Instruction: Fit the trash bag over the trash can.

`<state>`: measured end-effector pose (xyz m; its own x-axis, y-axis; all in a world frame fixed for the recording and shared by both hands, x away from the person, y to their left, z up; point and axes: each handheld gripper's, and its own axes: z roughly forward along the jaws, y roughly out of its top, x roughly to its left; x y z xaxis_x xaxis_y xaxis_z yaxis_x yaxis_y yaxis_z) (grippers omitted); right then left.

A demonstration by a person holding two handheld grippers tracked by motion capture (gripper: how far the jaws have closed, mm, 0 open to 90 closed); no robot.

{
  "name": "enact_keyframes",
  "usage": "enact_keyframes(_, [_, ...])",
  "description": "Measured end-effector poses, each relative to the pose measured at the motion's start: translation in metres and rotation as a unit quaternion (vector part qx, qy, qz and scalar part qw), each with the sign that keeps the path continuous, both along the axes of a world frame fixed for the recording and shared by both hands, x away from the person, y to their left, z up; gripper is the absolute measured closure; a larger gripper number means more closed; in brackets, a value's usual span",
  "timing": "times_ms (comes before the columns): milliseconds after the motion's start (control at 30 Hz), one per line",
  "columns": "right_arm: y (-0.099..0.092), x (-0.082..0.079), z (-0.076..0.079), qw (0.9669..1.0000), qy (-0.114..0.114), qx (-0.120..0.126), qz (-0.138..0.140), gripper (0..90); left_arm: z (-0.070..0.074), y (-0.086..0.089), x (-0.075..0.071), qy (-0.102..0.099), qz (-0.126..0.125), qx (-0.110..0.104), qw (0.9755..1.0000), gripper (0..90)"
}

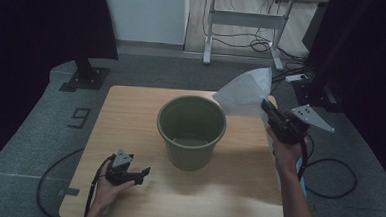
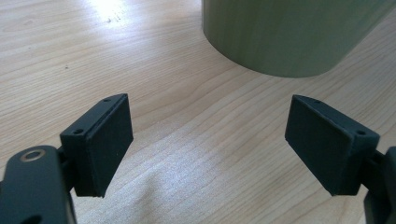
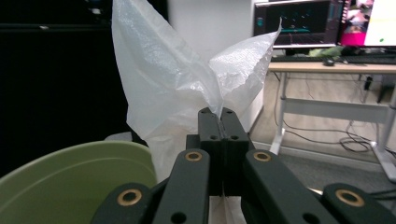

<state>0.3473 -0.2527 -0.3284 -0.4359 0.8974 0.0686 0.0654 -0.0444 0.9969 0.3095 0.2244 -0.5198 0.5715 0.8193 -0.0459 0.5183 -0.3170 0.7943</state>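
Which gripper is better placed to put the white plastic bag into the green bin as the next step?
The right gripper, probably. Its jaws are already shut on the white plastic bag, held up beside the rim of the green bin. The left gripper is open and empty, low on the table before the bin.

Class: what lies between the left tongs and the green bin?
Only bare wooden tabletop between the open left tongs and the bin, in the left gripper view.

Looks like a lab or office recording setup. Small wooden table [image 1: 131, 105] on grey carpet [image 1: 34, 130], black curtains [image 1: 30, 25] at 9 and 3 o'clock, height-adjustable desk [image 1: 251, 14] with tangled cables [image 1: 257, 42] at 12. Monitors [image 3: 299, 21] lit up on that desk.
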Motion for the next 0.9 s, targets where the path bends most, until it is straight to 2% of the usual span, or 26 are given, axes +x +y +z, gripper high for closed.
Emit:
enact_keyframes(267, [0.013,-0.011,0.007,0.9995,-0.016,-0.005,0.025,88.7,0.0,0.0,0.0,0.001,0.001,0.001,1.0,15.2])
enact_keyframes(533, [0.023,-0.019,0.003,0.9988,-0.024,-0.001,0.043,88.7,0.0,0.0,0.001,0.001,0.001,0.002,1.0,15.2])
enact_keyframes(900, [0.033,-0.023,0.003,0.9973,-0.022,0.002,0.07,88.7,-0.002,0.0,0.002,0.006,0.002,0.004,1.0,15.2])
